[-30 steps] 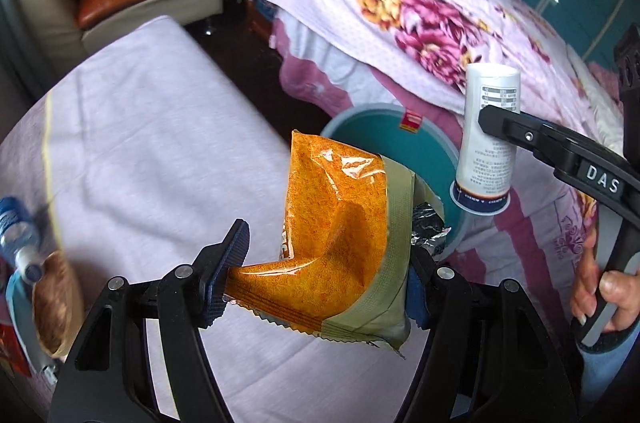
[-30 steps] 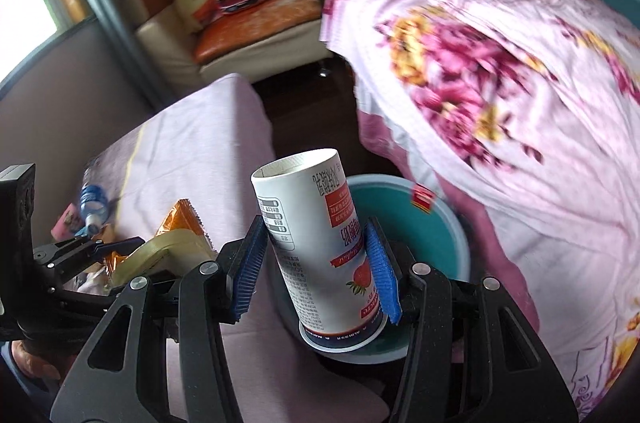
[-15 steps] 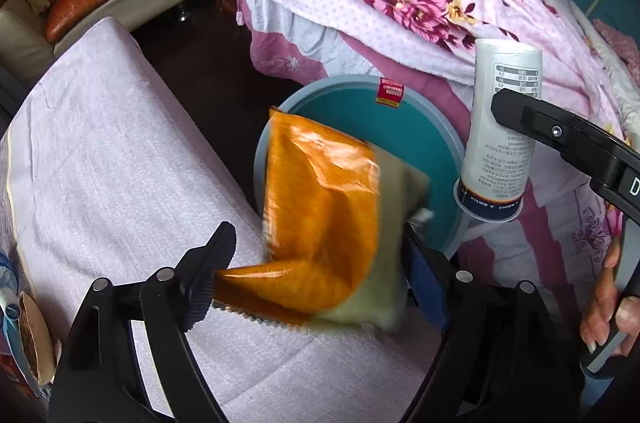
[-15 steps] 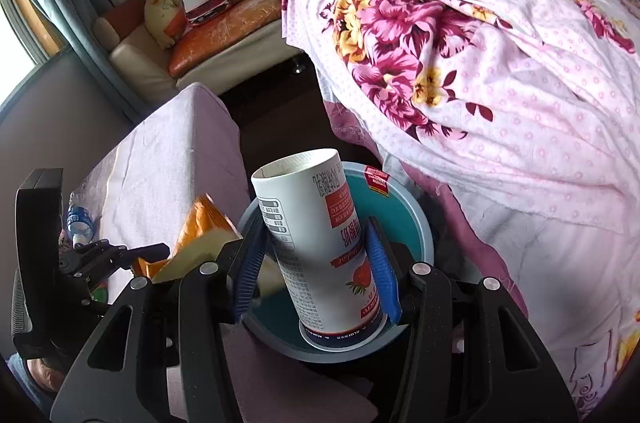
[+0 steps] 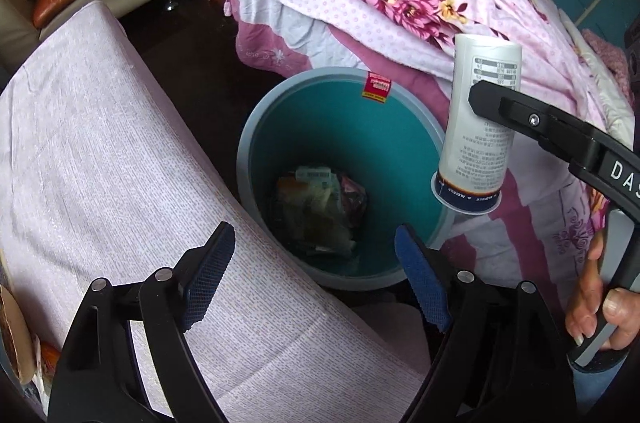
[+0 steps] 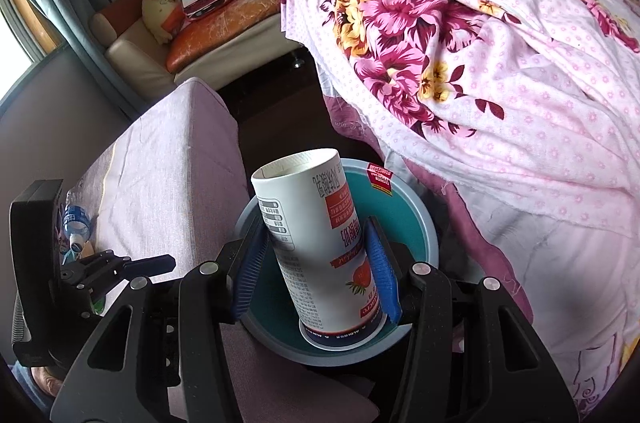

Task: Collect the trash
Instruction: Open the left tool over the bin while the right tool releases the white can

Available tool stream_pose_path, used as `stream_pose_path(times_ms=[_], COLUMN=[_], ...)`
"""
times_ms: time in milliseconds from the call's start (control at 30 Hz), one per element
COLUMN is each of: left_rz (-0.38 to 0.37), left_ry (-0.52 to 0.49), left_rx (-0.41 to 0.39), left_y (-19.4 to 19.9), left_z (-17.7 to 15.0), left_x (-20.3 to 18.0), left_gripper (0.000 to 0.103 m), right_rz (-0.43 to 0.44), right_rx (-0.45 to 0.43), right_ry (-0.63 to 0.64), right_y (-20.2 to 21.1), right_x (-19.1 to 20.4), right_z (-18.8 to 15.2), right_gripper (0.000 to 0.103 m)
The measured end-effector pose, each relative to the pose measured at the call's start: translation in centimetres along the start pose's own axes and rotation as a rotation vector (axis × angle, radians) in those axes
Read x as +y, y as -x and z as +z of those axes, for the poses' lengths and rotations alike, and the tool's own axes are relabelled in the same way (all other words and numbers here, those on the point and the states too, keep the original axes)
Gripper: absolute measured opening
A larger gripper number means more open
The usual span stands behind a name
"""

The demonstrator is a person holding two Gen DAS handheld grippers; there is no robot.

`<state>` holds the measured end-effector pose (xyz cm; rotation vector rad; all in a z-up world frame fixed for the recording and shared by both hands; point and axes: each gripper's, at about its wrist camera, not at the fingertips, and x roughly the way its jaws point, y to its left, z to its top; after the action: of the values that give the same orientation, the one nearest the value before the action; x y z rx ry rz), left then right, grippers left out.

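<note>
Since the cup (image 6: 320, 243) looks light and crushable (paper), the right gripper (image 6: 316, 269) clamps its middle over the bin (image 5: 256, 127), left gripper (image 5: 316, 275) fingers apart.

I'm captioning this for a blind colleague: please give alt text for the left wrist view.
The left hand-held gripper hangs open and empty over a teal bin with wrappers at its bottom. To its right, the right hand-held gripper holds a white carton above the bin's rim.
</note>
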<state>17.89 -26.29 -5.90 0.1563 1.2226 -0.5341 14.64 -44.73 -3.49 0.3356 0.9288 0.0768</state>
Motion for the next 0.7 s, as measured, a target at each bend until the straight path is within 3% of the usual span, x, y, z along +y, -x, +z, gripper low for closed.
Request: stream_pose_path(times_ms=[300, 433, 700], left_rz=[-0.005, -0.007, -0.015], left_ry=[0.035, 0.052, 0.100], left_rx=[-0.006, -0.013, -0.040], left_y=[0.9, 1.5, 3.3], left_z=[-1.0, -1.9, -3.6], left_x=[1.1, 1.8, 3.8], left_gripper=[0.083, 0.083, 0.083], right_rz=[-0.003, -0.012, -0.016], right_rx=[0.043, 0.052, 0.068], right_ry=[0.001, -0.002, 0.025], right_y=[-0.5, -0.5, -0.4], right_x=[0.3, 0.7, 2.7], right_z=[-0.2, -0.4, -0.8], right_gripper=[0.049, 0.065, 0.069])
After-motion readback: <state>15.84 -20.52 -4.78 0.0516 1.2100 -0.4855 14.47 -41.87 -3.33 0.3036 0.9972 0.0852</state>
